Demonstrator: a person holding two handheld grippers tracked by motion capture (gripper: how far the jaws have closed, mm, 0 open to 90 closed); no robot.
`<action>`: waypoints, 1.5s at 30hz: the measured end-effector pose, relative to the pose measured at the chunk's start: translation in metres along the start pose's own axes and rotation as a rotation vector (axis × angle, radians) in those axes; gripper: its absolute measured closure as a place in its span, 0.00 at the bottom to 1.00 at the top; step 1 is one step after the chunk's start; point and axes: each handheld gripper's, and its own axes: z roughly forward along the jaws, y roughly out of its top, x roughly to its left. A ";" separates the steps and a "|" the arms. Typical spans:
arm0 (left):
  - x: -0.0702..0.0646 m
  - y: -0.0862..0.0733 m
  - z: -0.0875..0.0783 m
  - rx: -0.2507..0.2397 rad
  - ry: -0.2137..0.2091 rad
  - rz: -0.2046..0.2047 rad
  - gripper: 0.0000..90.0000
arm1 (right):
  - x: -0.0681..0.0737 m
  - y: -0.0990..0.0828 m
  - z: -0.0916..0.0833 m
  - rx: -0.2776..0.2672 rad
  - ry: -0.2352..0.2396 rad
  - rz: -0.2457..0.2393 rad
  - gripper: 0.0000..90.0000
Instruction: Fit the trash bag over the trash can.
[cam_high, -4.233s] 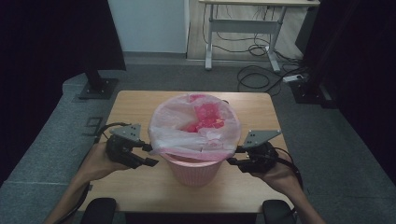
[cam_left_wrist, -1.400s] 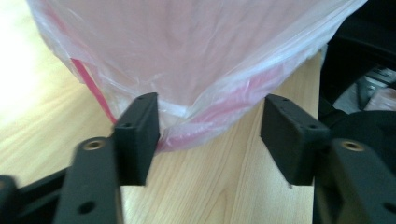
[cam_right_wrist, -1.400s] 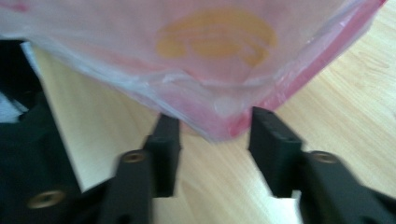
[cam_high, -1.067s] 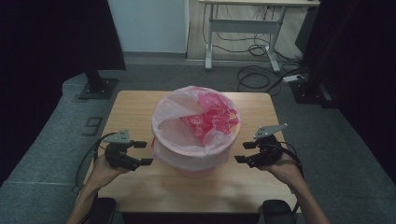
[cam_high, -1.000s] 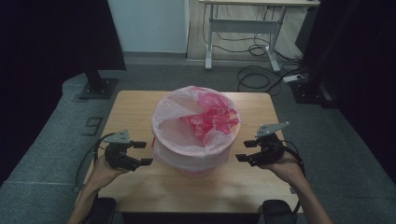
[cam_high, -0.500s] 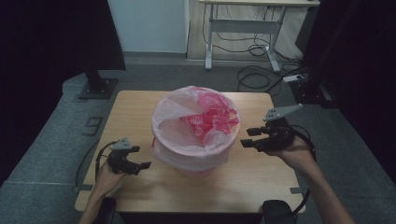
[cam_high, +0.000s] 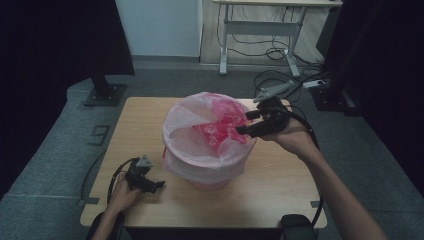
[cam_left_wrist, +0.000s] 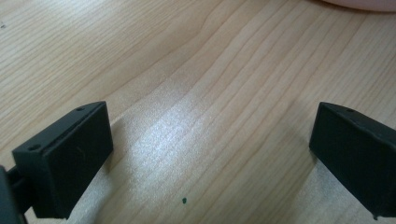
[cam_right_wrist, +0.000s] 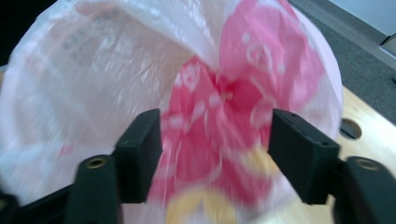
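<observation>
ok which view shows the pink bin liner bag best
The high view: the whole bag shows there, draped over the bin's rim on the table. The right gripper view looks into it close up but blurred, between the right gripper jaws. The left gripper view catches a pale pink sliver, bag or bin, at its top edge.

High view overlooks table (cam_high: 280, 195); tong views close; all share it.
</observation>
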 end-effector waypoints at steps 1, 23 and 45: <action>0.001 -0.001 0.000 -0.013 0.000 -0.001 0.00 | 0.000 0.006 0.005 0.004 -0.007 -0.007 0.32; 0.000 -0.001 0.002 -0.024 0.011 -0.014 0.00 | -0.014 0.044 0.150 0.211 -0.053 0.007 0.18; -0.001 0.000 0.003 -0.024 0.018 -0.026 0.00 | 0.041 0.068 0.172 0.148 0.068 -0.049 0.16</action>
